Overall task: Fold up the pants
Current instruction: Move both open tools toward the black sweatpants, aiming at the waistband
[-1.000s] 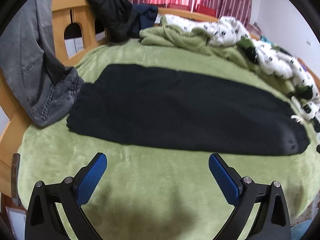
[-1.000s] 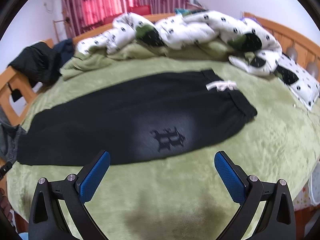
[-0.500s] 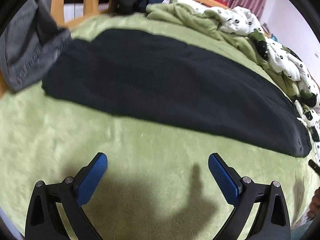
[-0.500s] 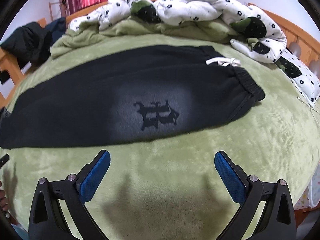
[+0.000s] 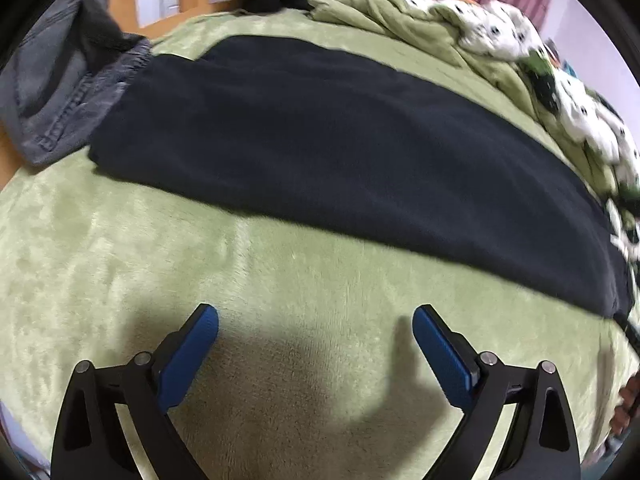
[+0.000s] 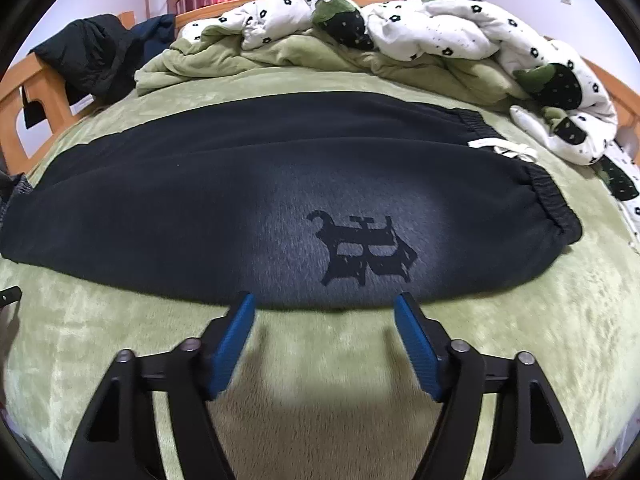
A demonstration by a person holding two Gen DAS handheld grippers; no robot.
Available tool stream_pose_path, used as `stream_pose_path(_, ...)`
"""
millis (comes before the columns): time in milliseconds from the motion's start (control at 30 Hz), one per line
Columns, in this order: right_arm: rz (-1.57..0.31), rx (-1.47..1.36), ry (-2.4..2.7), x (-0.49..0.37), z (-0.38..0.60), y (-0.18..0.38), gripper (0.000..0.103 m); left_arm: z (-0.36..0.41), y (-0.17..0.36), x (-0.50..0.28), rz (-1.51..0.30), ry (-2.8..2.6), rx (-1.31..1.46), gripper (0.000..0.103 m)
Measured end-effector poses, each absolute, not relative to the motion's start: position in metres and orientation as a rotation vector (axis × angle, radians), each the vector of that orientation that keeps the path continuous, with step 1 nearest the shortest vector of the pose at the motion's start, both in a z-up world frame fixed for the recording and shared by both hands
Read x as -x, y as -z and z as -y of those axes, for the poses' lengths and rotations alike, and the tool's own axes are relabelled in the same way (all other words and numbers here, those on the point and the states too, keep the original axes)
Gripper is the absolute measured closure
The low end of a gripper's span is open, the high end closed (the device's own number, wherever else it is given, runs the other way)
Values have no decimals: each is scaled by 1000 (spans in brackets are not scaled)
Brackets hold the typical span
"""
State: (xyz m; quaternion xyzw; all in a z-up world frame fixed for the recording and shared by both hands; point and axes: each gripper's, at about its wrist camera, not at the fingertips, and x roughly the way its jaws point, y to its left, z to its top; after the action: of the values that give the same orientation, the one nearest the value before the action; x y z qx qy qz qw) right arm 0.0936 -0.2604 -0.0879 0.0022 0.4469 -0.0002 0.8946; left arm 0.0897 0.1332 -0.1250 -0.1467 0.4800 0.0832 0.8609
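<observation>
Pants [image 6: 248,184], one black pair, lie flat across the green blanket [image 6: 320,376] on the bed, one leg folded over the other. Their long axis runs left to right in both views: the elastic waistband [image 6: 556,204] with its white drawstring [image 6: 508,148] points right, the leg ends [image 5: 120,136] left, touching one pair of grey jeans [image 5: 60,92]. One white spotted duvet [image 6: 460,32] is heaped behind. Left gripper [image 5: 316,328] hovers over bare blanket near the pants' front edge, jaws wide apart and holding nothing. Right gripper [image 6: 325,306] is also spread and empty, its two fingertips [image 6: 246,304] at that edge below one dark printed emblem [image 6: 362,252]
</observation>
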Motion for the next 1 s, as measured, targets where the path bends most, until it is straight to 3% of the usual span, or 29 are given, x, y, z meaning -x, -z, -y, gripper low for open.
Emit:
stream_pose_path(167, -974, -76, -44, -96, 279, 86, 44, -134, 100, -91, -971, -197, 357, 6)
stream_pose_path(533, -949, -118, 2, -67, 301, 71, 44, -121, 74, -82, -943, -131, 356, 6)
stream_pose_path(1000, -978, -136, 88, -40, 296, 51, 44, -120, 81, -73, -937, -90, 263, 6)
